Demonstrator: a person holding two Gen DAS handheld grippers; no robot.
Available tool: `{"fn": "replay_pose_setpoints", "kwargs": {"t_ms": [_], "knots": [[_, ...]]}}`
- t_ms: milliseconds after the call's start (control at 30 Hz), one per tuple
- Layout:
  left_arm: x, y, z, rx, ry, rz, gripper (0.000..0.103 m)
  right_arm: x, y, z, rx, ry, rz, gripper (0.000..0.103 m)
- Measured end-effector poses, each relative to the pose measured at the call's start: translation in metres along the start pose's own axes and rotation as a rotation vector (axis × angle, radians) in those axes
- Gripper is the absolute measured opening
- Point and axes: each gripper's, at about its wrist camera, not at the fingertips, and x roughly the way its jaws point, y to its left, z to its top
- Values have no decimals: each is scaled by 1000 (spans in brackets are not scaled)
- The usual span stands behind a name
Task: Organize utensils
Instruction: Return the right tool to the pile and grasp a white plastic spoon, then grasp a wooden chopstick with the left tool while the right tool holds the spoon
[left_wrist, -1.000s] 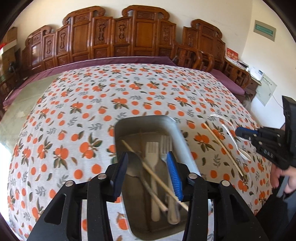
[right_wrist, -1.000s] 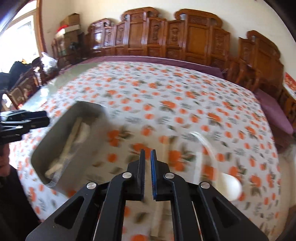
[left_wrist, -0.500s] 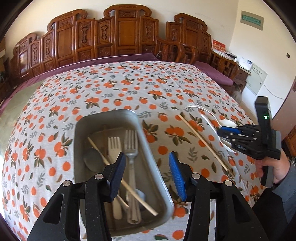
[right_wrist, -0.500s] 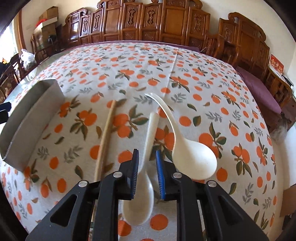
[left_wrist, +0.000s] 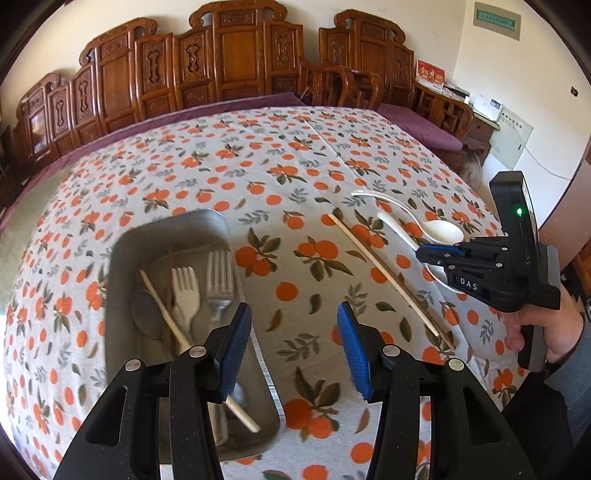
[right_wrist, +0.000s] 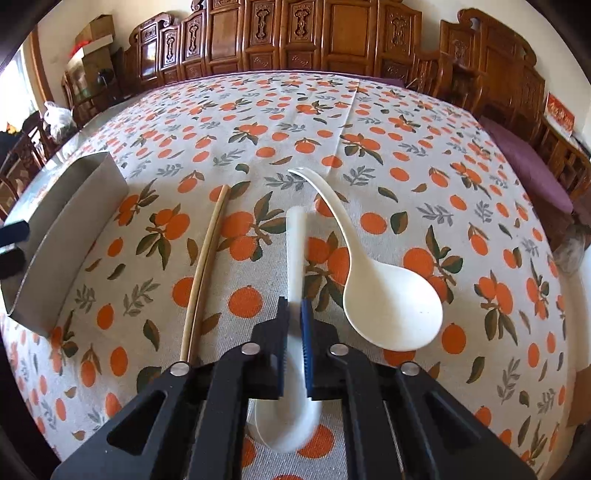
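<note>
My right gripper (right_wrist: 294, 301) is shut on the handle of a small white spoon (right_wrist: 297, 236) that lies on the orange-print tablecloth, a pad pressing each side. In the left wrist view the same gripper (left_wrist: 421, 253) sits low over that spoon (left_wrist: 397, 225). A larger white spoon (right_wrist: 393, 306) rests just right of it, and a pair of wooden chopsticks (right_wrist: 207, 258) lies to its left. My left gripper (left_wrist: 292, 306) stands open and holds nothing, over bare cloth just right of the metal tray (left_wrist: 122, 295). The tray holds a white fork (left_wrist: 186, 291), a metal fork (left_wrist: 219, 284), a chopstick and a metal spoon.
The tray's outer wall (right_wrist: 62, 236) shows at the left of the right wrist view. Carved wooden chairs (left_wrist: 236, 66) line the far side of the table. A person's hand (left_wrist: 546, 332) holds the right gripper at the table's right edge.
My left gripper slid right, from above the tray to the cloth beside it. My right gripper came down over the small white spoon and closed on its handle.
</note>
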Motion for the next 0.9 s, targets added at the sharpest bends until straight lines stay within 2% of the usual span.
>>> {"fn": "replay_pose_setpoints", "kwargs": {"t_ms": [267,500,900], "knots": [[25,-36,12,33,29,-14,46,-15,-7,-1,25,-53,50,8],[63,-68,25,37,91,-42,46,-22,-14,-2,37,-77,66,8],[110,-76,33,9,169,24,46,-25,-17,-3,68,-88,93,8]]}}
